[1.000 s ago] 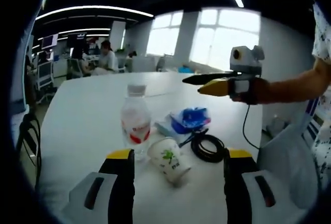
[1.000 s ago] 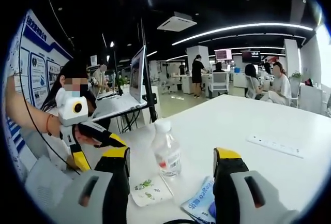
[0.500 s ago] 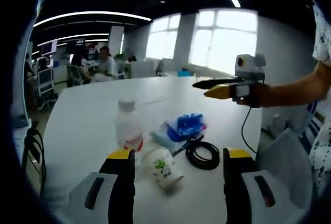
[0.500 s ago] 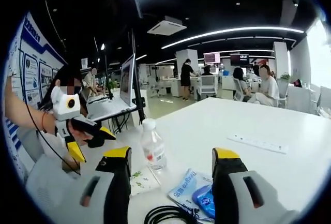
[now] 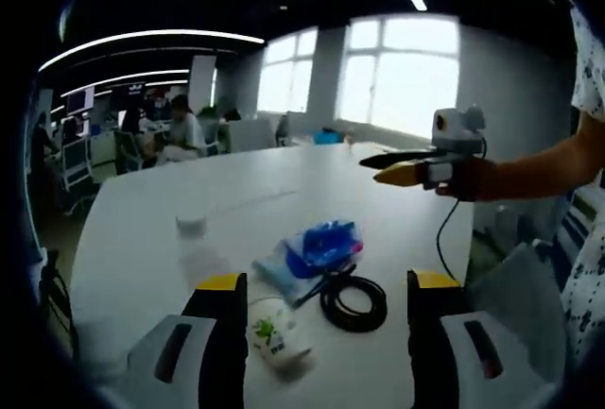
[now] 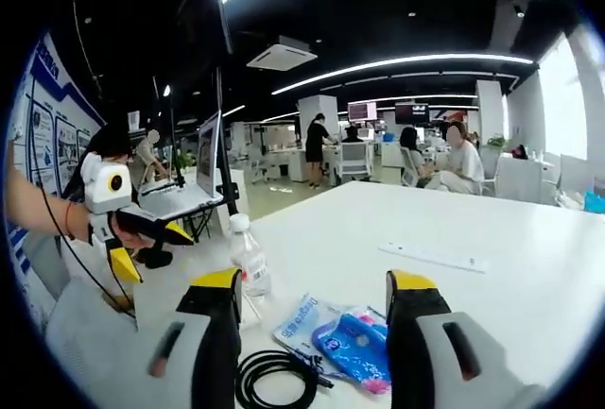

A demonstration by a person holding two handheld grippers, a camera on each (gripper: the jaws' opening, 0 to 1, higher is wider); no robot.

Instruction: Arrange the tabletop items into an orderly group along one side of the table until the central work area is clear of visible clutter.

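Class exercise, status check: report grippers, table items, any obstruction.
Left gripper open, right gripper open, both empty. Bottle, tipped cup, blue packets, coiled cable clustered on white table. Nothing blocking.

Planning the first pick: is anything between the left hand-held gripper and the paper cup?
Nothing visible. The paper cup lies tipped on the table just ahead of the open left hand-held gripper, with the black cable coil off to one side.

Both hand-held grippers held up, jaws parted, nothing between them

The left hand-held gripper (image 5: 321,300) has its jaws spread wide and bare; ahead to its right, the right hand-held gripper (image 5: 383,163) juts from a hand (image 5: 463,179) on an outstretched forearm. The right hand-held gripper's (image 6: 310,300) own jaws stand equally apart.
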